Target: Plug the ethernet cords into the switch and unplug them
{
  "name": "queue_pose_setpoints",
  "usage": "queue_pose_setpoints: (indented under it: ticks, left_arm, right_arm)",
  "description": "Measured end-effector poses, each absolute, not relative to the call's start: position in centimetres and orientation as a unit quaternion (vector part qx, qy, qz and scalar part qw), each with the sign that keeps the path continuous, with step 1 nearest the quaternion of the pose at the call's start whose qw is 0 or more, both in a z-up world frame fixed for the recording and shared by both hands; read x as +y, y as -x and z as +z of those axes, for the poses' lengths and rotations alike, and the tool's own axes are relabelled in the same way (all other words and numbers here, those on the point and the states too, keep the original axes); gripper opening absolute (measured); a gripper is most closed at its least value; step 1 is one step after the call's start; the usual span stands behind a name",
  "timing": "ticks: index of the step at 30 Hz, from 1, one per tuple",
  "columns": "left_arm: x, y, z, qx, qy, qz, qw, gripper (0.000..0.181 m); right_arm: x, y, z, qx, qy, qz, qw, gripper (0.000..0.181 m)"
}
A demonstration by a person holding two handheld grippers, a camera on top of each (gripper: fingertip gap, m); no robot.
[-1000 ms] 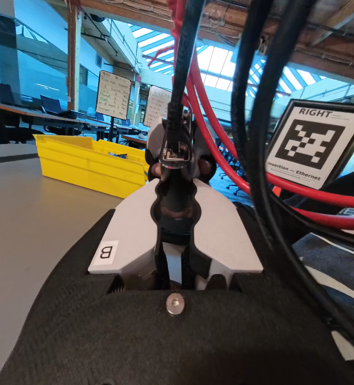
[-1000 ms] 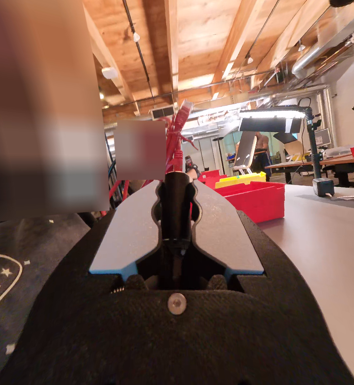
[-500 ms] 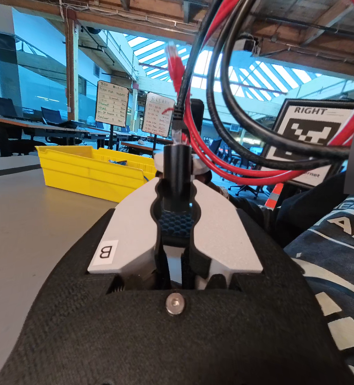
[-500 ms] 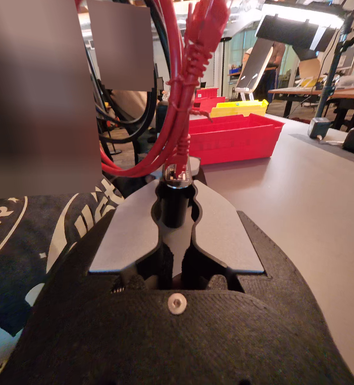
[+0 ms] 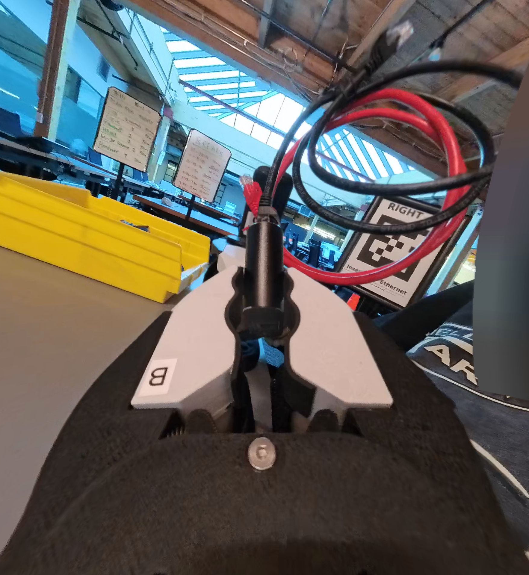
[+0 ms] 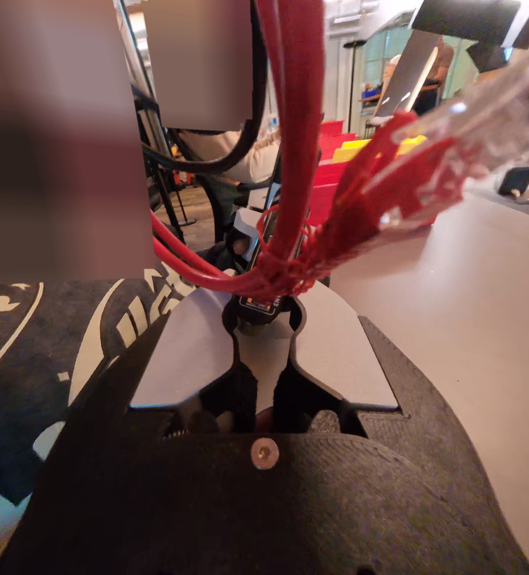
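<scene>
Both tools are off the tabletop (image 6: 459,311), facing each other with a tangle of cord between them.

Left tongs (image 5: 263,273) are pressed onto a black barrel (image 5: 261,258), which looks like the switch-side piece. It sits in the notch between the two grey tips. The black cord (image 5: 381,231) is plugged into its far end and loops up and round to the right, with the red cord (image 5: 375,275) looped alongside it.

Right tongs (image 6: 261,314) pinch a black ported piece (image 6: 255,306) at their very tips, with the port face turned up toward the camera. The tied red bundle lies right across it, so I can't tell if anything is seated in that port.

Axis: the barrel's long axis runs along the left tongs, pointing forward and slightly up, cord end away. A loose red plug (image 6: 443,146) is blurred and sticks out up and to the right with its clear tip leading, so it isn't aimed at any port.

Step, my read: a red end is free and wants mating or is just out. To do it well:
- Hold the barrel dead steady.
- Bring the plug in line with the port axis first, with the latch tab on the matching side.
- Push straight in, with no sideways levering.
- Get the loops off the port face — they hide the target and could drag the plug off line.

A yellow bin (image 5: 86,236) and a red bin (image 6: 328,193) sit farther back, well apart from the action.
</scene>
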State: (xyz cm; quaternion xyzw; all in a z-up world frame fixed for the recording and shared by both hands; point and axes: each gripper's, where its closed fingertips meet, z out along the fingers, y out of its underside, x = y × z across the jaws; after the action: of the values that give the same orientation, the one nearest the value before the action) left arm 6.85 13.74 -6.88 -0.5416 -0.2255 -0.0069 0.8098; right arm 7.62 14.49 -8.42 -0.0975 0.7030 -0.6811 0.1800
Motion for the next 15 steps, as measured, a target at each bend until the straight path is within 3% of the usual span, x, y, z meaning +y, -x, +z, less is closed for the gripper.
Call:
queue_pose_setpoints:
  ticks: [8, 12, 15]
  left_arm:
    - [13.9, -6.3, -6.6, -0.251, 0.506, -0.028, 0.825, 0.047]
    - [13.0, -6.0, -6.2, -0.249, 0.497, 0.025, 0.831, 0.026]
    - [13.2, -6.3, -6.2, -0.243, 0.499, 0.007, 0.832, 0.026]
  right_arm:
    - [13.0, -7.2, -6.2, 0.611, 0.046, -0.771, 0.173, 0.025]
    - [12.3, -6.6, -6.3, 0.619, 0.011, -0.765, 0.178, 0.025]
    - [12.7, -6.9, -6.1, 0.620, 0.025, -0.758, 0.199, 0.029]
